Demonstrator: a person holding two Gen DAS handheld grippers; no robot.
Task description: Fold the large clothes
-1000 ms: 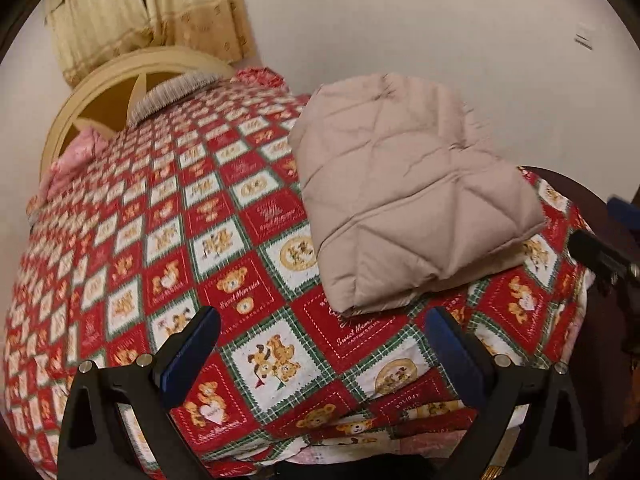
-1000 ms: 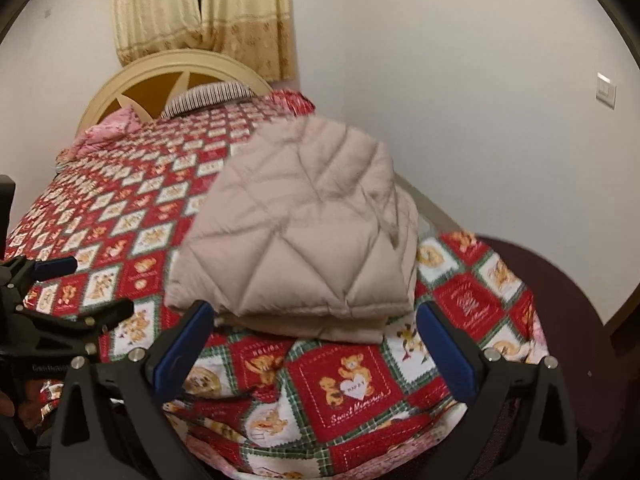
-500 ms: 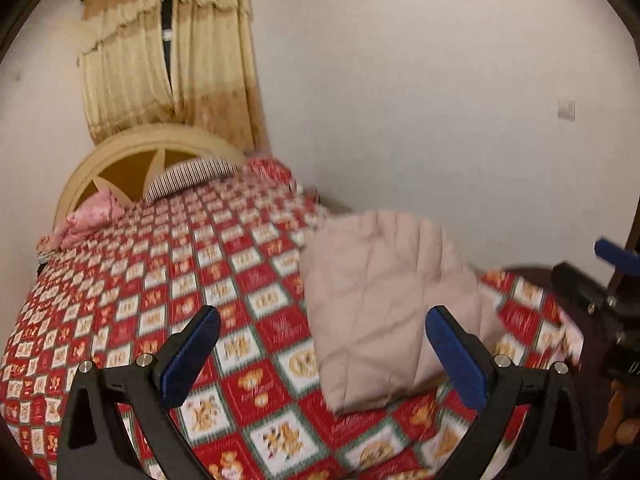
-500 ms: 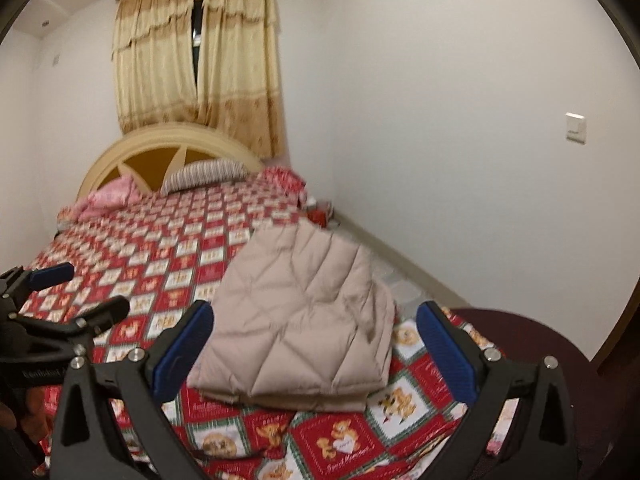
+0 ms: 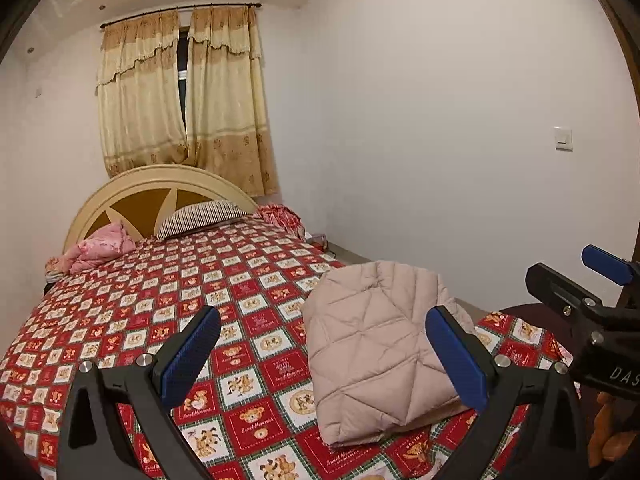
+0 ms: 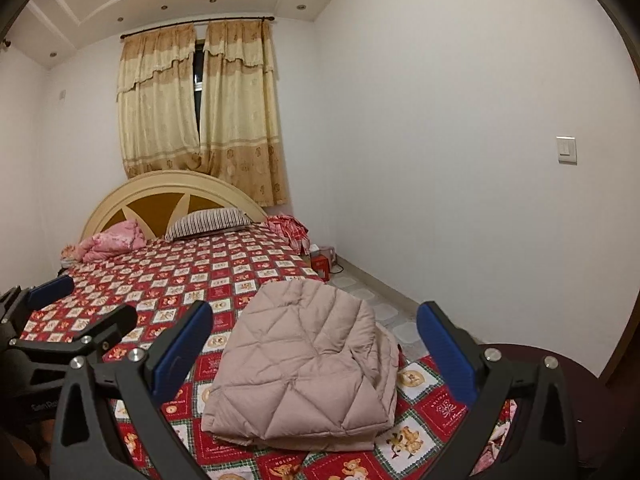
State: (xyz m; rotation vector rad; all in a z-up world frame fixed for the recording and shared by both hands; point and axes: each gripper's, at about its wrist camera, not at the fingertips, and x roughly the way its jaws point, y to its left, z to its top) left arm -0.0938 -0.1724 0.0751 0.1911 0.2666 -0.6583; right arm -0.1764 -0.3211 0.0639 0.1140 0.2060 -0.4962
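Observation:
A beige quilted jacket [image 5: 380, 344] lies folded into a thick rectangle on the near right corner of the bed; the right wrist view shows the jacket [image 6: 308, 364] with stacked layers at its near edge. My left gripper [image 5: 324, 356] hovers above and short of it, open, with nothing between its blue pads [image 5: 192, 356]. My right gripper [image 6: 316, 348] is also open and empty, held back from the jacket. Each gripper shows in the other's view: the right gripper [image 5: 592, 284] at the right edge, the left gripper [image 6: 76, 316] at the left edge.
The bed carries a red bear-patterned cover [image 5: 168, 292]. A striped pillow [image 5: 200, 216] and a pink blanket [image 5: 100, 246] lie by the arched headboard [image 6: 172, 188]. A white wall [image 6: 460, 160] runs along the right. A red box [image 6: 320, 262] sits on the floor strip.
Both grippers rose and drew back from the folded jacket, which now looks smaller and lower. The views tilted up, taking in the curtains and ceiling. Both stayed open.

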